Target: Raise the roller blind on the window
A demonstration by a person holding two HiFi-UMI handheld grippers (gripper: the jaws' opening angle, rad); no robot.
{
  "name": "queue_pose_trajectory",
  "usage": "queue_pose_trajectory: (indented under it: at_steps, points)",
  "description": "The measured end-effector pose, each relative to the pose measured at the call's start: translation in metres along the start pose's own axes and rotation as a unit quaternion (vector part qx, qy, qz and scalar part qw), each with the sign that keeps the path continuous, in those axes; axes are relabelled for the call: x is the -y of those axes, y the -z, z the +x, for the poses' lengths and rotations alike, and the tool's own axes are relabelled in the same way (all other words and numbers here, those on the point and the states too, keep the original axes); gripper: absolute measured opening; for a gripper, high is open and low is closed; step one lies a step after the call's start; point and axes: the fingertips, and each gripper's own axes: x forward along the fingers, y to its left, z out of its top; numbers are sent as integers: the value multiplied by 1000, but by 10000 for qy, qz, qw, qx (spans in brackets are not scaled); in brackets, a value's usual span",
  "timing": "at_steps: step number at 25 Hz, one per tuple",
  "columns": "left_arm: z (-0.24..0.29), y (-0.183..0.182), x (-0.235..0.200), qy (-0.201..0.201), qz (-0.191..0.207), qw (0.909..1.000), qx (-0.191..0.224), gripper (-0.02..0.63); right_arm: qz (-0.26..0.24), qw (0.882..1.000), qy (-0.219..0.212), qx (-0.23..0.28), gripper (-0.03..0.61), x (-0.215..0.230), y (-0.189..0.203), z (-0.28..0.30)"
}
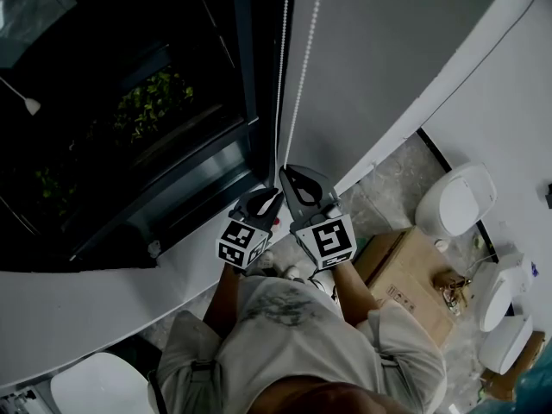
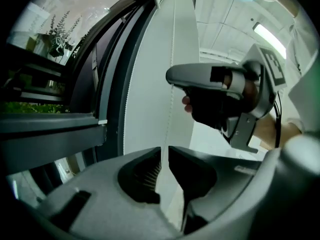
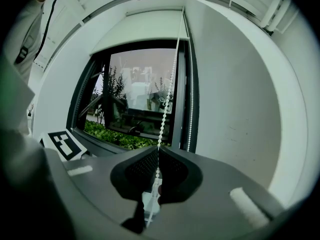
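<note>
Window (image 3: 135,104) is filling ten o'clock, roller blind (image 3: 145,29) is covering only its top at twelve, right claw (image 3: 156,156) is clamping the bead chain (image 3: 167,94), left claw (image 2: 165,156) is sitting narrowly parted around the neighbouring strand (image 2: 172,59), so best to be pulling straight down, smoothly, keeping tension.

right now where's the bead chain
In the head view the bead chain hangs between the window frame on its left and the grey wall on its right, running down into the right tool, which grips it.
</note>
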Motion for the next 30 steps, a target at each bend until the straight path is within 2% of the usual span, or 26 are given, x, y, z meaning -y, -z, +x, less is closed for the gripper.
queue_pose_trajectory:
  at_steps: [7,13,18,22,27,30]
  points:
    - [-36,-69,-5,-91,113,9976,680,69,-19,10000,5,9,14,1,1,0]
    - [-56,-155,7,-86,677,9885,1347,72,-26,10000,-3,6,14,1,1,1]
    - [-58,-210,20,35,1077,9798,1686,94,-30,10000,-33,18,14,-3,0,2]
    - [-53,-236,26,68,1213,9763,1792,100,-30,10000,-48,22,14,-5,0,2]
    - [-46,-252,30,64,1220,9751,1853,97,-125,9999,-74,88,14,-6,-2,3]
    - [-45,-256,28,-84,1249,9747,1854,27,-57,10000,-64,26,14,-7,0,4]
